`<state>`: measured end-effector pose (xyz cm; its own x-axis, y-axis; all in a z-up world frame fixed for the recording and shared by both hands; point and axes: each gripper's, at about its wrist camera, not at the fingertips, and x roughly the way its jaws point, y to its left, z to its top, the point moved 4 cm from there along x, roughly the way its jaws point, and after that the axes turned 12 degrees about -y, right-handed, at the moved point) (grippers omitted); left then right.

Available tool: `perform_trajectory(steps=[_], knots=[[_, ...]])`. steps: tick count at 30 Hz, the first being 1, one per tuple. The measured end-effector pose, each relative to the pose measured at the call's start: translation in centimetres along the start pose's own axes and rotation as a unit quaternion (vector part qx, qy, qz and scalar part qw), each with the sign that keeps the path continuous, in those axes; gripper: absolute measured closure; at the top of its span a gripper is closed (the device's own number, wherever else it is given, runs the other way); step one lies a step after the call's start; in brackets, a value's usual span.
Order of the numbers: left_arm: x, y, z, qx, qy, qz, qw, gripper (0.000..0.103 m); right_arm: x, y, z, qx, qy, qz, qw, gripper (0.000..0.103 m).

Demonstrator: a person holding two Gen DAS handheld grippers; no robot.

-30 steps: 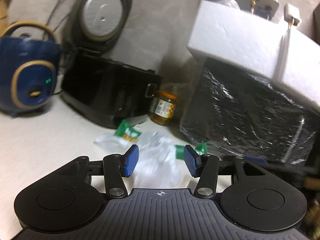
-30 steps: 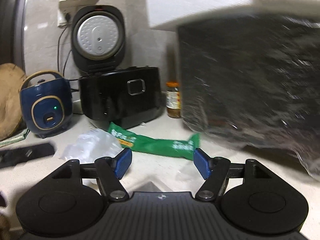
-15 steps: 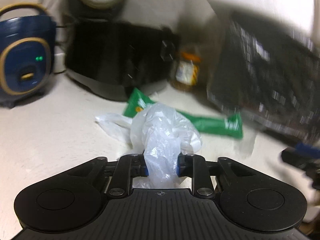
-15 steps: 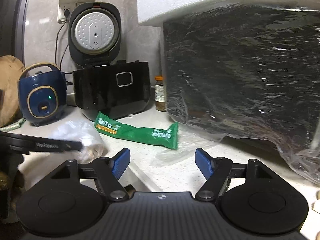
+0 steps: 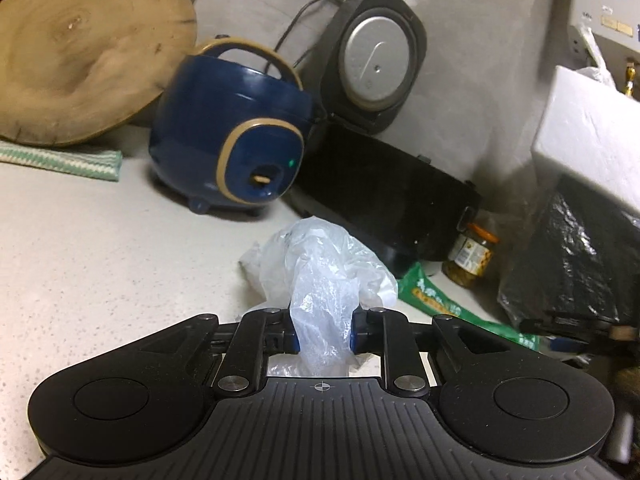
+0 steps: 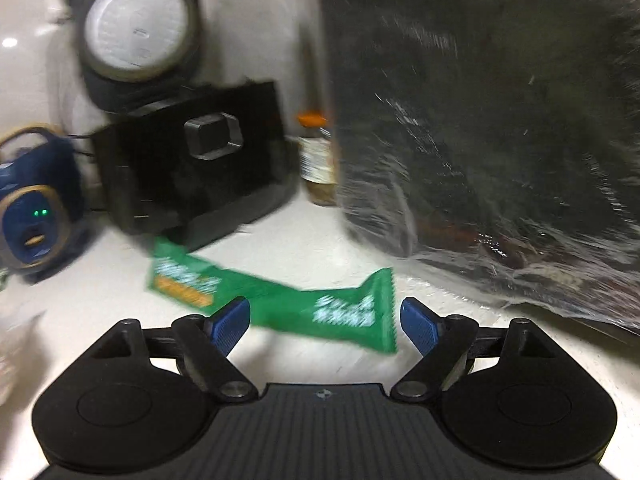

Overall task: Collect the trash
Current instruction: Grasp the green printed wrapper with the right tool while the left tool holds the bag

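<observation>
**Plastic bag pinched on the left, green wrapper between spread jaws on the right**

The right wrist view is smeared with blur, so the print on the green wrapper [image 6: 280,300] cannot be read and the jar [image 6: 318,160] at twelve o'clock is only an orange cap and a pale label. The right gripper [image 6: 325,322] has its jaws spread and opening; the wrapper's near end lies on the counter [image 6: 300,248] between the blue pads [image 6: 230,324], which do not touch it.

The left wrist view is sharp. There the left gripper [image 5: 324,334] is clenched on a crumpled clear plastic bag [image 5: 320,272], its jaws closing further, the bag bulging up towards twelve o'clock and hiding the pads almost fully. Only this view shows the round wooden board [image 5: 80,48] at ten o'clock and the striped cloth [image 5: 60,162] under it. The blue cooker [image 5: 236,136] sits whole here at eleven o'clock, but is cut off at nine o'clock in the right view. The black cooker [image 5: 384,200] with raised lid shows in both. At three o'clock a foil-wrapped box [image 5: 580,260] runs out of frame.
</observation>
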<state>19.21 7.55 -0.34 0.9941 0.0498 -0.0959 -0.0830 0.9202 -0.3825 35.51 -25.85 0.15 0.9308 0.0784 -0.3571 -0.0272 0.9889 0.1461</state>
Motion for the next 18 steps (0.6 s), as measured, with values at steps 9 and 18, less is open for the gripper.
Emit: perform_trajectory(steps=[9,18], knots=[[1.2,0.0,-0.3,-0.028,0.030,-0.046,0.9981,0.080,4.0,-0.7,-1.0,0.081,0.056,-0.011,0.995,0.023],[0.9,-0.4,-0.5,-0.015,0.026,-0.054,0.9981,0.080,0.5,3.3,-2.6,0.027,0.088,0.057,0.994,0.051]])
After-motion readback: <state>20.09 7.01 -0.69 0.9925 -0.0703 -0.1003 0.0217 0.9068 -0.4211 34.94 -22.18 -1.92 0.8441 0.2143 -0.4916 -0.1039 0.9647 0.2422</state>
